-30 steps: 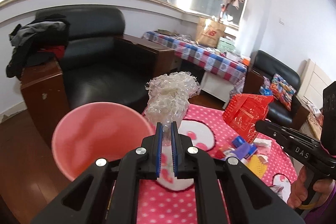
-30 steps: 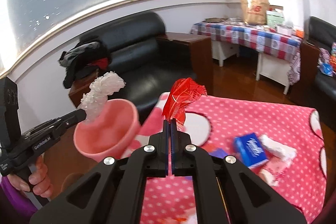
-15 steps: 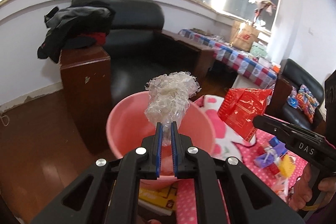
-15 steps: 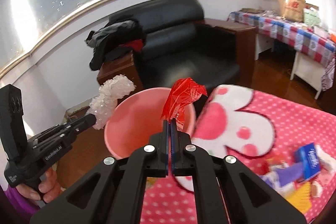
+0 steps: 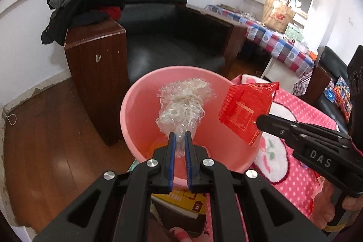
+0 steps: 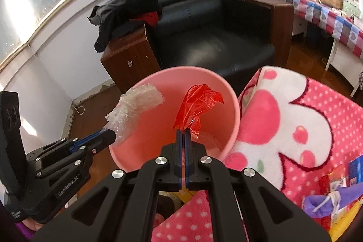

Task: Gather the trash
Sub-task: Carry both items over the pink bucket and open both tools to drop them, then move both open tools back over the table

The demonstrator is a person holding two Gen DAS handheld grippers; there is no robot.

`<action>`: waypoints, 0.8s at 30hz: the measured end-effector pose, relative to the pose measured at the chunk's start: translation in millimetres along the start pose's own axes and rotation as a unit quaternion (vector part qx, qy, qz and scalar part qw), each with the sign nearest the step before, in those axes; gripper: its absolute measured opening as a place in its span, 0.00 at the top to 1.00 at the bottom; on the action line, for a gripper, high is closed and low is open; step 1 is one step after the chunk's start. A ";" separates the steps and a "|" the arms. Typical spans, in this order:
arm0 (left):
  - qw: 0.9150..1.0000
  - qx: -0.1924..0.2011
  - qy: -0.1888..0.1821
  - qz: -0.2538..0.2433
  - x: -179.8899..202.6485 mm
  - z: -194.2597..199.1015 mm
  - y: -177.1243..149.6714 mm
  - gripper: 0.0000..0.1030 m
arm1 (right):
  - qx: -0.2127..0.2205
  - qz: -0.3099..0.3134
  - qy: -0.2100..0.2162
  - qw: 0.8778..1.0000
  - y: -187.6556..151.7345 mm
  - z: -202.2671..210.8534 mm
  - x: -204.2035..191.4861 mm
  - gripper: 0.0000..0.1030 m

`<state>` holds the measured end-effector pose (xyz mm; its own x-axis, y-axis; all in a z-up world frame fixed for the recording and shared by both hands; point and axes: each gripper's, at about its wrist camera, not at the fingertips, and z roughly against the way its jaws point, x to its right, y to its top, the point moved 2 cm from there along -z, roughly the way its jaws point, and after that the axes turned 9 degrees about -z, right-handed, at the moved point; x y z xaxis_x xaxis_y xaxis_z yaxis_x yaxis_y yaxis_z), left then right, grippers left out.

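Over the pink bin (image 5: 127, 106), my left tongs (image 5: 179, 140) pinch clear wrap (image 5: 183, 106) and my right tongs (image 6: 184, 132) clamp a red wrapper (image 6: 197, 99); either light film could cling to the pads or drift past the rim.

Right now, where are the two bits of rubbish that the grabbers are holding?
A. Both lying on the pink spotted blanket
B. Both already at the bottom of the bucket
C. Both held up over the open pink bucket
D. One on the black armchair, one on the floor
C: the left gripper pinches the clear crumpled plastic and the right gripper pinches the red wrapper, both above the mouth of the pink bucket.
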<state>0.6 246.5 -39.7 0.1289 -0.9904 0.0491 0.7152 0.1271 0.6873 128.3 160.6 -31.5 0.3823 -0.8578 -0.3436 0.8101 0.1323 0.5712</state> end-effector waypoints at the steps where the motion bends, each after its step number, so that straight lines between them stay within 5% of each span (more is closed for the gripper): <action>1: 1.000 -0.004 0.002 0.001 -1.0 -2.8 0.1 0.93 | -0.003 0.001 -0.002 1.000 -0.5 -3.3 -0.2 0.98; 13: 0.999 -0.031 0.014 0.007 -1.7 -20.4 -2.5 0.92 | -0.045 -0.005 -0.011 0.999 -5.3 -32.0 0.9 0.98; 17: 0.999 -0.027 0.014 0.013 -2.1 -18.2 -2.3 0.79 | -0.047 0.004 -0.011 0.999 -7.1 -33.5 -3.1 0.97; 22: 1.000 -0.011 0.005 0.018 -3.2 -9.1 -0.3 0.67 | -0.034 0.013 -0.006 0.999 -7.1 -28.5 -7.9 0.73; 24: 1.000 -0.004 0.000 0.018 -3.0 -4.5 0.4 0.64 | -0.032 0.011 -0.004 0.999 -6.7 -26.3 -8.4 0.72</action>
<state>3.6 249.8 -42.9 0.1544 -0.9852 0.0747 0.7155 0.1636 0.6792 131.4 180.0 -52.1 0.3974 -0.8581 -0.3251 0.8280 0.1826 0.5301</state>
